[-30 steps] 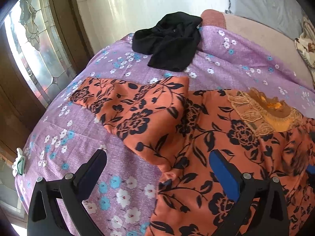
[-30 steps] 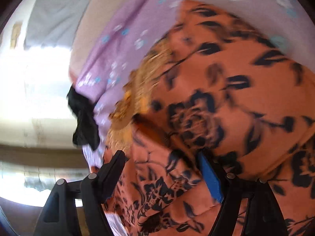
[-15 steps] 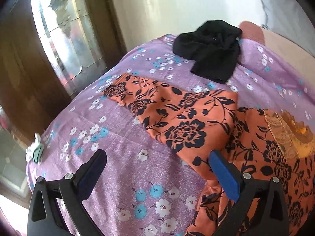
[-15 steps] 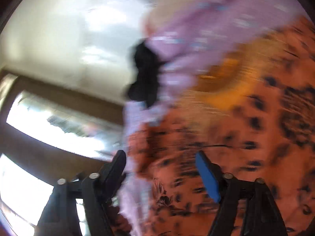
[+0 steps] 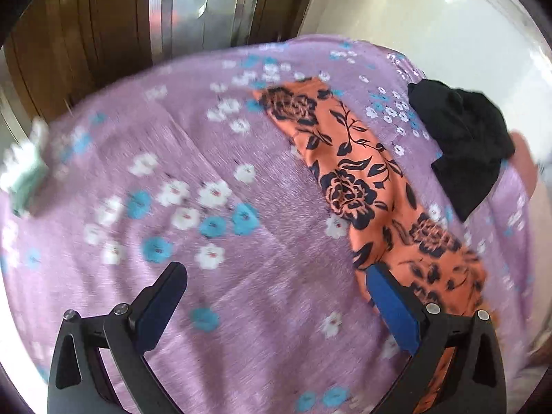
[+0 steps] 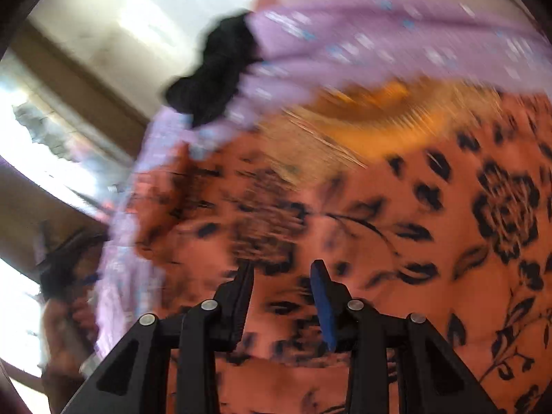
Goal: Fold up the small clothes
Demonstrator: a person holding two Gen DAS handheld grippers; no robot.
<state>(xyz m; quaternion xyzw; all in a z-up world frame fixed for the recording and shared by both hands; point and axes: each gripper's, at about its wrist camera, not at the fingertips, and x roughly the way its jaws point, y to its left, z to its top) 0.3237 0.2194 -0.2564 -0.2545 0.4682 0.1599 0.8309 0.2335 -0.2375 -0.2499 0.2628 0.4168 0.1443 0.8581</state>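
An orange garment with black flowers lies spread on the purple flowered bedsheet (image 5: 172, 138). In the left wrist view its sleeve (image 5: 348, 172) runs from the middle down to the lower right. My left gripper (image 5: 275, 270) is open wide over bare sheet, and its right finger stands at the sleeve's lower edge. In the blurred right wrist view my right gripper (image 6: 281, 269) hangs over the garment's body (image 6: 414, 224), below the gold embroidered collar (image 6: 362, 117). Its jaws are closing, a gap still shows between them, and I see no cloth pinched.
A crumpled black cloth (image 5: 465, 145) lies on the sheet past the sleeve, also the black cloth (image 6: 220, 69) at the bed's far edge. A small white and green object (image 5: 24, 169) sits at the sheet's left edge. A wooden frame with glass (image 5: 103, 17) and a pale wall stand behind the bed.
The left gripper swung left off the garment's body onto bare sheet, leaving only the sleeve at its right. The right gripper's jaws narrowed while its view rolled and lifted over the garment.
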